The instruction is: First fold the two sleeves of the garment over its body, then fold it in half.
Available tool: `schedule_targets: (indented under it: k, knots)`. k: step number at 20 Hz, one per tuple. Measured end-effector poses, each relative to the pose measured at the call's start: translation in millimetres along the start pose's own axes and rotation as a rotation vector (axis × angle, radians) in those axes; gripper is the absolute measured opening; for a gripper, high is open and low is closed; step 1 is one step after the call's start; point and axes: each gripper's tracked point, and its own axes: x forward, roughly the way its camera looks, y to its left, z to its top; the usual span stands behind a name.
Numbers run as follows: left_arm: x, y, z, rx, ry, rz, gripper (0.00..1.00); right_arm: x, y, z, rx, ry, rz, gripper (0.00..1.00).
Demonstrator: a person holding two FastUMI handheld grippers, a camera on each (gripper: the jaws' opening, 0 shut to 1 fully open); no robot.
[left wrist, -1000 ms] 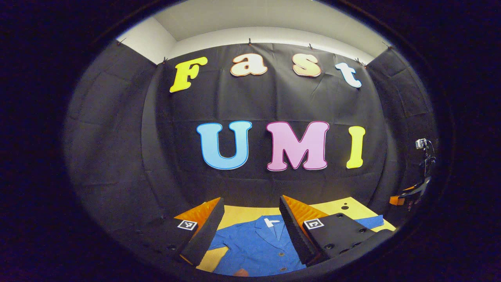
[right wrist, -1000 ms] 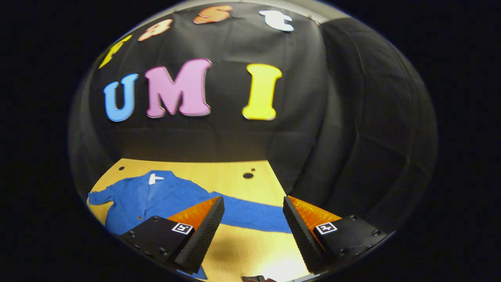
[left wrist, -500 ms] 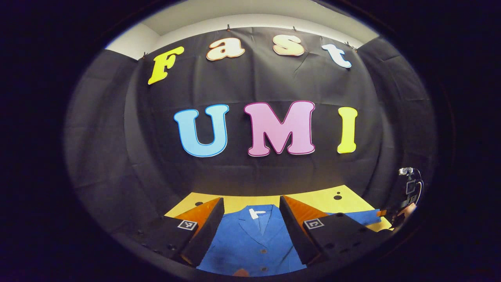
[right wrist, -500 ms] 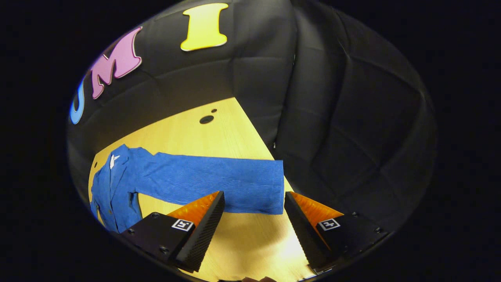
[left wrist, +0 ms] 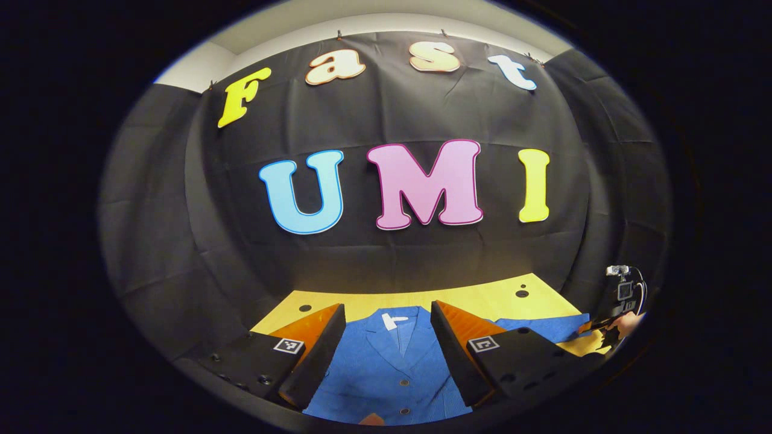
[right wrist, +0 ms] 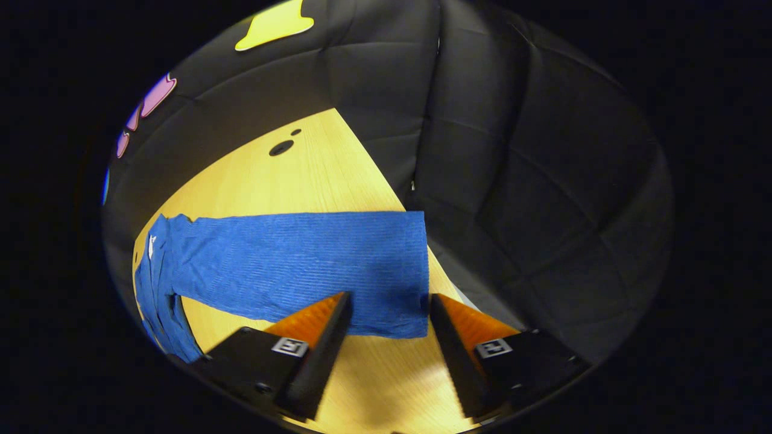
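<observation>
Step one, first sleeve. Blue garment lies flat on the wooden table, sleeve stretched out right. Right gripper, jaws open, sits over the cuff. Left gripper hovers open over the collar. Next: lower, pinch cuff, carry it across body.

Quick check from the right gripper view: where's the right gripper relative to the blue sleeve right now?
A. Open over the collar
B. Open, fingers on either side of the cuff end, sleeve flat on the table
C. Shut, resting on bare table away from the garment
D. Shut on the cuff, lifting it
B: the right gripper is open, its fingers flanking the cuff end of the sleeve, which lies flat on the table.
</observation>
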Motion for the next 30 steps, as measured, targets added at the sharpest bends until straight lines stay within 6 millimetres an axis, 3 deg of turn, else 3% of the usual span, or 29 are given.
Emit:
schedule_targets:
  k: [5, 7, 8, 9, 10, 14, 17, 22, 25, 27, 30]
  knots:
    - [-4, 14, -3, 0.029, -0.012, 0.022, 0.84, -4, 1, 2, 0.048, -0.007, -0.011, 0.09]
    - [-7, 24, -2, -0.001, -0.012, 0.032, 0.83, -4, 6, 2, 0.032, -0.01, -0.009, 0.06]
    - [-8, 30, -4, -0.013, -0.007, 0.039, 0.84, -7, 12, 5, 0.021, -0.027, -0.007, 0.14]
    - [-8, 35, -10, -0.023, 0.0, 0.047, 0.84, -10, 16, 10, 0.005, -0.047, -0.005, 0.05]
    - [-9, 41, -13, -0.034, 0.006, 0.053, 0.84, -15, 16, 13, -0.01, -0.067, -0.01, 0.05]
    - [-16, 62, -24, -0.066, 0.012, 0.054, 0.84, -49, 31, 29, -0.055, -0.146, -0.027, 0.05]
    - [-19, 82, -29, -0.088, 0.01, 0.051, 0.84, -86, 53, 39, -0.12, -0.204, -0.026, 0.05]
    - [-27, 130, -31, -0.146, -0.03, 0.051, 0.84, -158, 120, 85, -0.184, -0.329, 0.026, 0.05]
    - [-31, 167, -36, -0.184, -0.054, 0.069, 0.84, -204, 177, 113, -0.23, -0.407, 0.069, 0.05]
    - [-38, 192, -42, -0.22, -0.056, 0.082, 0.84, -230, 232, 120, -0.246, -0.434, 0.127, 0.04]
    - [-47, 227, -54, -0.254, -0.062, 0.111, 0.84, -269, 336, 123, -0.3, -0.493, 0.232, 0.04]
